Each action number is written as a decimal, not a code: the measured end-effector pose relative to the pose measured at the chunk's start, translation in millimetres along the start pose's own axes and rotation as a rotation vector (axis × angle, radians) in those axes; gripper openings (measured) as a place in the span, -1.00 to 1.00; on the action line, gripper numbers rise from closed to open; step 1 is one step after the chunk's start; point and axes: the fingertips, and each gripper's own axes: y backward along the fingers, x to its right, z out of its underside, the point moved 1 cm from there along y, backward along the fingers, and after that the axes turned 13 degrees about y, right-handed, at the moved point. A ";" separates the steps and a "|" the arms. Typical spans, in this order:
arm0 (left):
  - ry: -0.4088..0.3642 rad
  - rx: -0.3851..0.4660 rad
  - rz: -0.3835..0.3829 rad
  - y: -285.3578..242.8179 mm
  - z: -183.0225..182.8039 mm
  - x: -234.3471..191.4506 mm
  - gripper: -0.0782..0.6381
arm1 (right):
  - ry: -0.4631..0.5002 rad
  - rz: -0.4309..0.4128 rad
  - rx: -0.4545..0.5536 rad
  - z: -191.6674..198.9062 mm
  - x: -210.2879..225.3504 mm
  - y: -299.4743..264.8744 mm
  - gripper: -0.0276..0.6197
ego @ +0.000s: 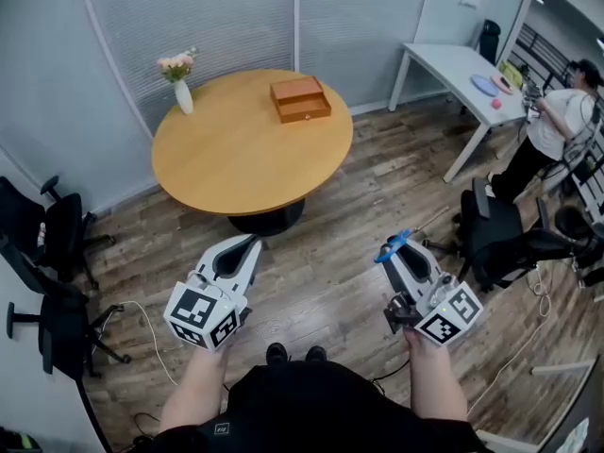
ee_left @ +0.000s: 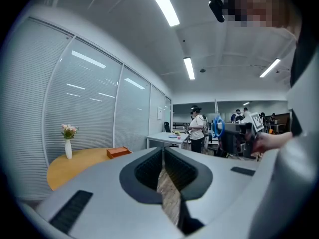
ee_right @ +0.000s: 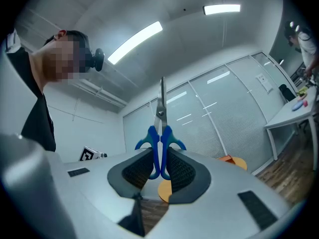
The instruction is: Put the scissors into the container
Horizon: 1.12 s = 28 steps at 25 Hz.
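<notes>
Blue-handled scissors [ego: 391, 244] stick out of my right gripper [ego: 397, 246], which is shut on their handles; in the right gripper view the scissors [ee_right: 160, 133] stand blades up between the pads. My left gripper [ego: 252, 244] is shut with nothing in it, its tips meeting in the left gripper view [ee_left: 163, 151]. The container, an orange-brown wooden box [ego: 300, 99], sits on the far side of the round wooden table [ego: 236, 159], well ahead of both grippers. The box [ee_left: 118, 152] also shows in the left gripper view. Both grippers are held over the wooden floor at waist height.
A white vase of pink flowers [ego: 181, 85] stands at the table's far left. Black office chairs [ego: 47, 229] stand at the left, another chair [ego: 505, 229] at the right. A white desk [ego: 462, 69] and a person [ego: 557, 130] are at the far right.
</notes>
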 end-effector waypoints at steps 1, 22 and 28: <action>0.001 -0.002 0.001 -1.2 -0.1 0.9 -0.71 | -0.002 -0.003 0.002 -0.5 0.5 1.4 -0.63; 0.018 -0.007 0.052 -85.0 7.4 4.0 -0.71 | -0.047 0.052 -0.008 7.0 76.8 16.1 -0.62; 0.022 -0.010 0.080 -132.2 -7.1 -38.1 -0.71 | -0.050 0.083 -0.024 13.3 115.9 -23.8 -0.63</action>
